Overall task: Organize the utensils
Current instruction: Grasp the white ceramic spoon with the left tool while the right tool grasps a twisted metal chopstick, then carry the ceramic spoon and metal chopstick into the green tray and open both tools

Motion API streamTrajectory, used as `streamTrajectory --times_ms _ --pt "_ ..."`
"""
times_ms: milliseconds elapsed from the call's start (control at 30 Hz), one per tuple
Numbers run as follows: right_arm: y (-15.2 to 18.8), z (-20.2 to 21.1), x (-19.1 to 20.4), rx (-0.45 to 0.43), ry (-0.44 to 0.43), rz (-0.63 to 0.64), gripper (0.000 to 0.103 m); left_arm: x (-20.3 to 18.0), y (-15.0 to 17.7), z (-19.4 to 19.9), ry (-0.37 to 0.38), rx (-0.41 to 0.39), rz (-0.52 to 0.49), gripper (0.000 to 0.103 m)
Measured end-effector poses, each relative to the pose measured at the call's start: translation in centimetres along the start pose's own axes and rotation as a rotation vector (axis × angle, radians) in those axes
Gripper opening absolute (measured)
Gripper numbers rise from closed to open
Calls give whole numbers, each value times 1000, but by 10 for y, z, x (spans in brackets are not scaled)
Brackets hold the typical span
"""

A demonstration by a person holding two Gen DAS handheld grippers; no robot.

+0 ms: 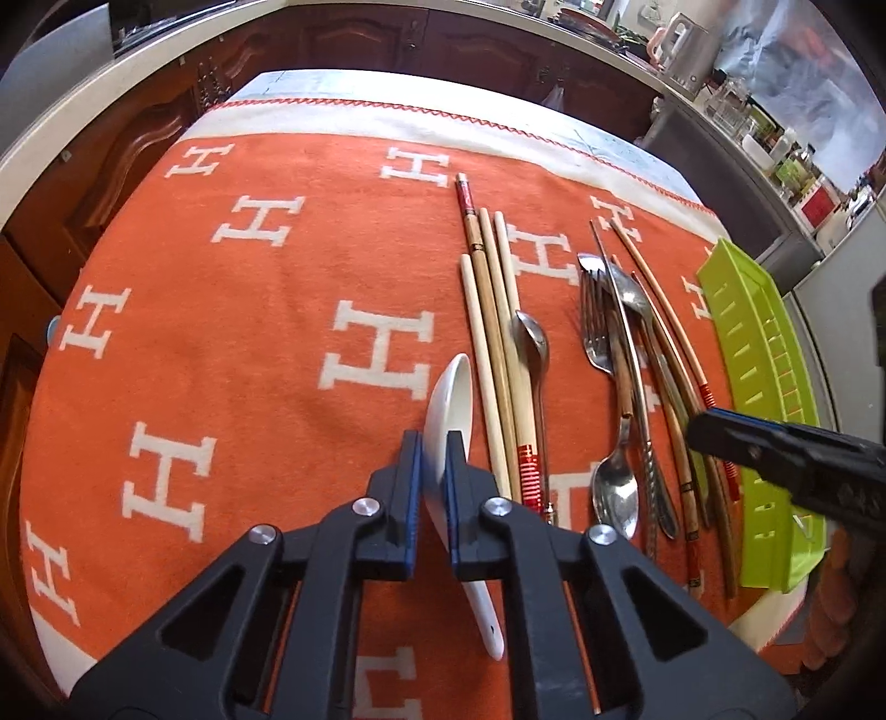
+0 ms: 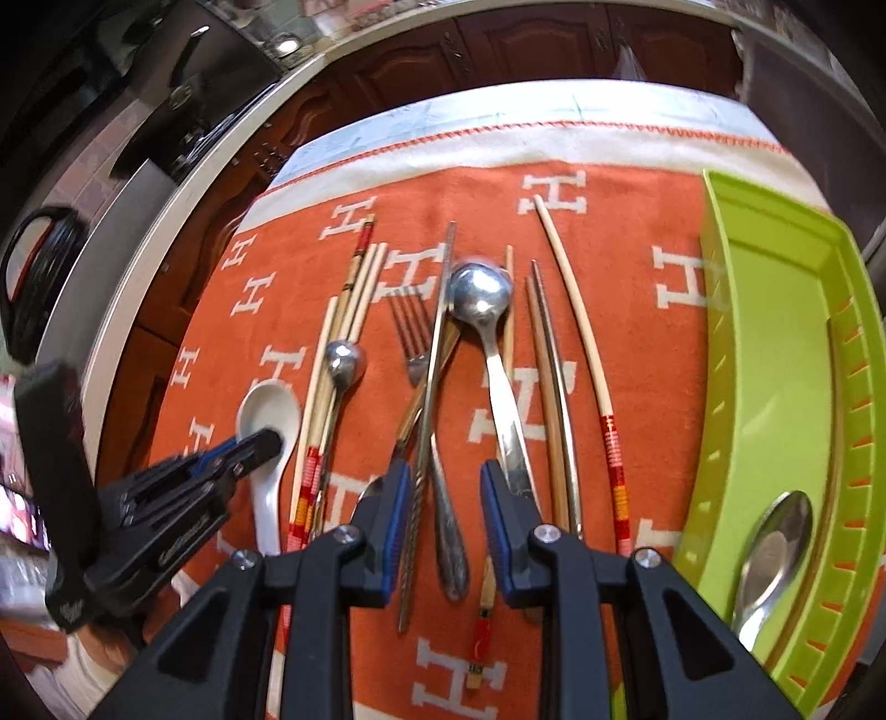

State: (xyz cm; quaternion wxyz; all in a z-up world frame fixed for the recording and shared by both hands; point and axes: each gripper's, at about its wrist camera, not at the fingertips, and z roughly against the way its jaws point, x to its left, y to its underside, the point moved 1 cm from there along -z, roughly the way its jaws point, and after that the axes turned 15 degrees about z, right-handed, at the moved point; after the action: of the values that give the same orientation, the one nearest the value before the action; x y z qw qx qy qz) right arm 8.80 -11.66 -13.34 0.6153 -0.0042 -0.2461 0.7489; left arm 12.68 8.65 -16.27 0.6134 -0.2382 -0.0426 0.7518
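My left gripper (image 1: 433, 443) is shut on a white ceramic spoon (image 1: 451, 404) that lies on the orange cloth; it also shows in the right wrist view (image 2: 269, 412) with the left gripper (image 2: 260, 443) on it. My right gripper (image 2: 444, 476) is open and empty above a pile of metal spoons (image 2: 479, 293), a fork (image 2: 412, 338) and chopsticks (image 2: 576, 327). The right gripper (image 1: 700, 429) shows at the right of the left wrist view. A green tray (image 2: 775, 343) at the right holds one metal spoon (image 2: 775, 554).
Wooden chopsticks (image 1: 493, 332) and a small metal spoon (image 1: 531, 338) lie just right of the white spoon. The orange cloth (image 1: 249, 332) with white H letters covers the table. Dark wooden cabinets (image 1: 360, 33) and a cluttered counter lie beyond the table's far edge.
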Motion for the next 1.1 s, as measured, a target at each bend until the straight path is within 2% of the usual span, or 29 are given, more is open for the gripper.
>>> streamTrajectory --times_ms 233,367,633,733,833,1100 --pt "-15 -15 1 13 -45 -8 26 10 -4 21 35 3 32 5" --pt "-19 -30 -1 48 -79 -25 20 11 -4 32 56 -4 37 5" --pt "-20 -36 -2 35 -138 -41 15 13 -3 47 78 -14 43 5" --pt "-20 -35 0 29 -126 -40 13 12 -2 49 82 -14 40 5" --pt "-20 -31 4 18 -116 -17 6 12 -1 51 85 -15 40 5" --pt "-14 -9 9 -38 -143 -19 6 6 0 65 97 -20 28 5"
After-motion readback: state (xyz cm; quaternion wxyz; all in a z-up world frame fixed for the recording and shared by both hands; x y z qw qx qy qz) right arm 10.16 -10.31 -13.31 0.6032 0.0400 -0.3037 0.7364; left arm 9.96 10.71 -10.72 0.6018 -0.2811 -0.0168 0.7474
